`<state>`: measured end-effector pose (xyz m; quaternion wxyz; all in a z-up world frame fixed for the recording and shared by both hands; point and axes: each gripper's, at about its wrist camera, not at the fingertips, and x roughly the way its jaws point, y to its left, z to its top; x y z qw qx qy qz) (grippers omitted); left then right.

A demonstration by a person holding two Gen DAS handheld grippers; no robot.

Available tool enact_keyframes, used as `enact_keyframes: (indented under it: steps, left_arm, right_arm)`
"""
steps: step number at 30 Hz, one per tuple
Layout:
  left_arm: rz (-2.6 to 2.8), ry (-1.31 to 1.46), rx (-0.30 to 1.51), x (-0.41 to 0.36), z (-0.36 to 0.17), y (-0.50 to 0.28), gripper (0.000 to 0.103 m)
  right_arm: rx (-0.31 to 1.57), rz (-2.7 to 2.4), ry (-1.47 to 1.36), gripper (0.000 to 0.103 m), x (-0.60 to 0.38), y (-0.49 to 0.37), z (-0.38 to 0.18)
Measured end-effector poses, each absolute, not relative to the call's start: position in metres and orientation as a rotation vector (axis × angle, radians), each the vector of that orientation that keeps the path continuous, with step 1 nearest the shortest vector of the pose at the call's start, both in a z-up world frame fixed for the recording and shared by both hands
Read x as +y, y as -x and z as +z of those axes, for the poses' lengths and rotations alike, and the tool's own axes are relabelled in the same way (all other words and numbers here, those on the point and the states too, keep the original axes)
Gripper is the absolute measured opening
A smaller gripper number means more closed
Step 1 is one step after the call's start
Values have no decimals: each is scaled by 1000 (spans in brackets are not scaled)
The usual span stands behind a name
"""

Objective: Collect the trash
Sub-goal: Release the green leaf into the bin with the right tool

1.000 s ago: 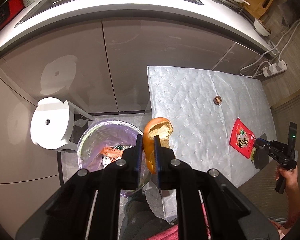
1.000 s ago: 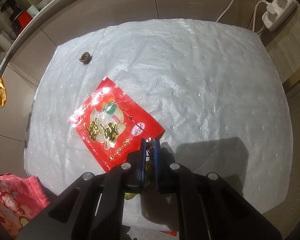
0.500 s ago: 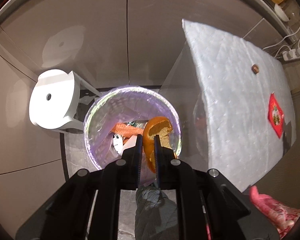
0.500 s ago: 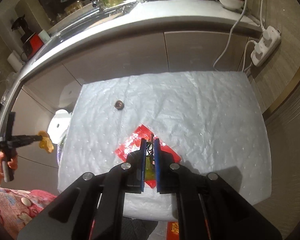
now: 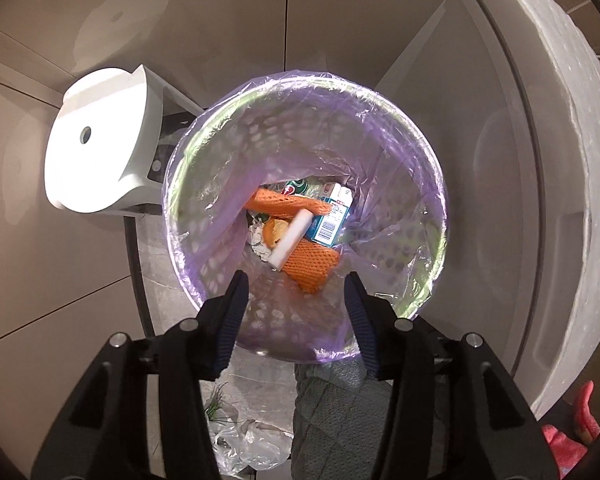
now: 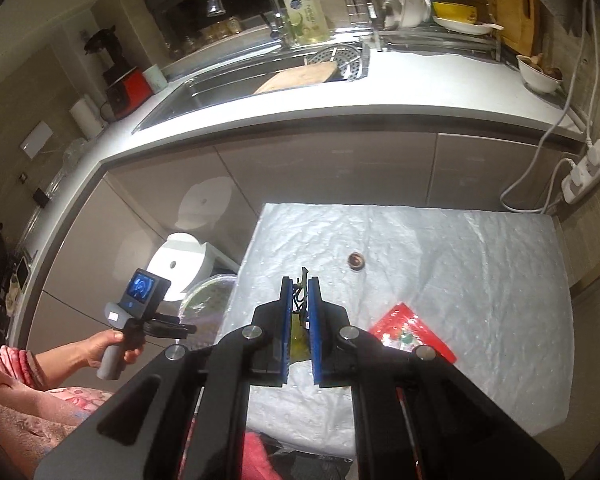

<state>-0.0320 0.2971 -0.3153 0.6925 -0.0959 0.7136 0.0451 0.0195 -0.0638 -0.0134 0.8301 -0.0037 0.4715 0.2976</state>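
My left gripper [image 5: 294, 284] hangs straight down over the trash bin [image 5: 436, 200], which has a purple liner. Its jaws are opening and nothing is between them. An orange peel [image 5: 274, 232] lies in the bin among orange netting [image 5: 312, 264] and a small carton [image 5: 332, 220]. My right gripper [image 6: 300, 284] is raised above the white-covered table [image 6: 480, 248] and shut on a yellow-green scrap [image 6: 300, 330] with a thin stem. A red packet [image 6: 414, 334] and a small brown bit [image 6: 356, 260] lie on the table.
A white stool [image 5: 96, 152] stands left of the bin, against beige cabinet doors [image 5: 220, 20]. The table's edge [image 5: 560, 160] rises right of the bin. A clear plastic bag [image 5: 252, 448] lies on the floor. A power strip [image 6: 588, 168] hangs at the far right, below the counter and sink [image 6: 260, 76].
My left gripper sank over the bin and opened, and the orange peel dropped in. My right gripper rose off the table with the scrap, away from the red packet.
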Motion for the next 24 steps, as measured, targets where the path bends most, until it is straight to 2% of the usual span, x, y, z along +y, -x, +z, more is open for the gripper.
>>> enact_keyframes:
  steps: [2, 4, 6, 8, 11, 13, 15, 21, 24]
  left_arm:
    - [96, 225, 1553, 300, -294, 34, 48]
    - [88, 236, 1492, 304, -265, 38, 54]
    - [90, 244, 1410, 307, -226, 47, 75]
    - [95, 236, 1323, 310, -187, 59, 81]
    - [82, 229, 1241, 314, -139, 78, 84]
    - [95, 206, 1204, 317, -117, 90, 90]
    - [122, 179, 1180, 324, -104, 99, 91]
    - [230, 214, 1162, 349, -99, 119, 91]
    - [283, 240, 1164, 360, -100, 126, 91]
  right_arm:
    - [1012, 682, 6, 8, -42, -15, -18]
    - [1027, 742, 18, 8, -15, -12, -27]
    - [1054, 801, 26, 8, 12, -9, -40]
    - [1090, 858, 38, 8, 42, -8, -59]
    - [1153, 934, 55, 8, 86, -6, -91]
    - [1199, 969, 75, 8, 112, -5, -115]
    - [1243, 1001, 110, 8, 139, -4, -138]
    - [1342, 1021, 270, 9, 204, 4, -205]
    - [1388, 990, 323, 13, 216, 4, -235]
